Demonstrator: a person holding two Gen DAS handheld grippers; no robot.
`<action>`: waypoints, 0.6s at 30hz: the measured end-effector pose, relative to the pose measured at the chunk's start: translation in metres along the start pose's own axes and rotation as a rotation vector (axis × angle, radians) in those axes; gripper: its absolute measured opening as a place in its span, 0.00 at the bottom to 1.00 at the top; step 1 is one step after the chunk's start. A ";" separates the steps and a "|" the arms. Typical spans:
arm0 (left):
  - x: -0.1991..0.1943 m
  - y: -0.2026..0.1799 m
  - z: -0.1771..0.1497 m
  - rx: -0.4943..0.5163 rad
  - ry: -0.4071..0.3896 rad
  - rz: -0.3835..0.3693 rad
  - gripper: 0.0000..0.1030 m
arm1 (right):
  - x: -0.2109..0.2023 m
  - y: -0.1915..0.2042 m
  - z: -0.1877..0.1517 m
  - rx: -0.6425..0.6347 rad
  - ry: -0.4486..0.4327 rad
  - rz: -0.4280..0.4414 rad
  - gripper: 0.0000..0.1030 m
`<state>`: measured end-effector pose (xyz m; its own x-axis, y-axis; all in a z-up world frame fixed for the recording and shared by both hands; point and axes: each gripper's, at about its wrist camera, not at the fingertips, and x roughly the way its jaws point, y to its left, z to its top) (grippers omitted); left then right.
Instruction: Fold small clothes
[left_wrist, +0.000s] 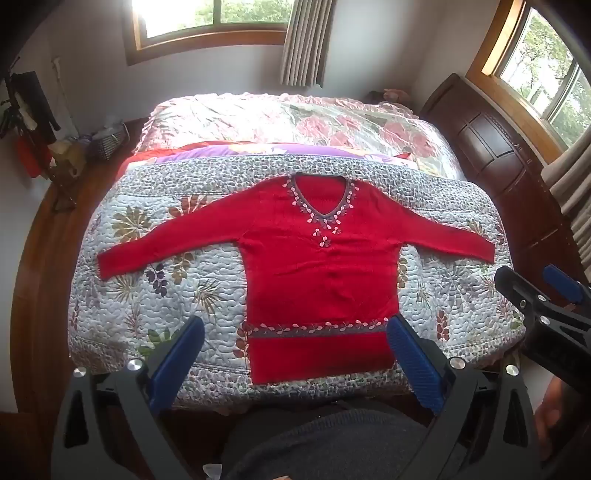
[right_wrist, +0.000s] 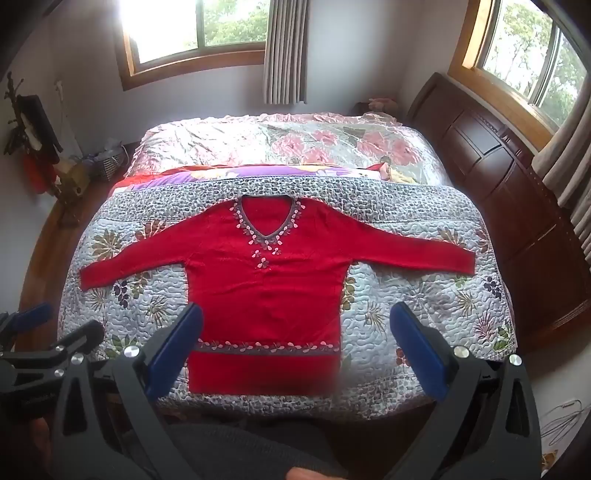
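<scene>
A red long-sleeved sweater (left_wrist: 317, 266) (right_wrist: 266, 280) lies flat and face up on the quilted bedspread (left_wrist: 147, 280) (right_wrist: 406, 288), sleeves spread to both sides, its V-neck trimmed with a leaf pattern. My left gripper (left_wrist: 295, 332) hovers open above the hem, nothing between its blue pads (left_wrist: 413, 362). My right gripper (right_wrist: 295, 321) also stands open over the hem area, holding nothing. In the left wrist view the right gripper shows at the right edge (left_wrist: 532, 284); in the right wrist view the left gripper shows at the left edge (right_wrist: 40, 321).
The bed fills the room's middle, with a pink floral cover (left_wrist: 295, 122) at its far half and a purple blanket strip (left_wrist: 258, 151). A dark wooden headboard (left_wrist: 491, 140) runs along the right. A basket and clutter (left_wrist: 107, 138) sit on the wooden floor at left.
</scene>
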<state>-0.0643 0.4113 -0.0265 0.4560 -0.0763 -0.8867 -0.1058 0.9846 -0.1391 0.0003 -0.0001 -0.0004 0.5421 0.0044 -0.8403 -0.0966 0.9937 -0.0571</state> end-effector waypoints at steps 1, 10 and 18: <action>0.000 0.000 0.000 -0.001 0.000 0.000 0.96 | 0.000 0.000 0.000 -0.001 0.002 -0.001 0.97; 0.004 0.002 -0.002 -0.007 0.001 -0.005 0.96 | 0.000 0.000 0.000 -0.004 -0.004 -0.007 0.97; 0.003 0.001 0.001 -0.005 0.001 -0.007 0.96 | 0.001 0.001 0.000 -0.003 -0.004 -0.006 0.97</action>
<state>-0.0621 0.4121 -0.0286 0.4556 -0.0835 -0.8863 -0.1072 0.9832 -0.1477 0.0008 0.0005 -0.0007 0.5462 -0.0007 -0.8376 -0.0958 0.9934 -0.0633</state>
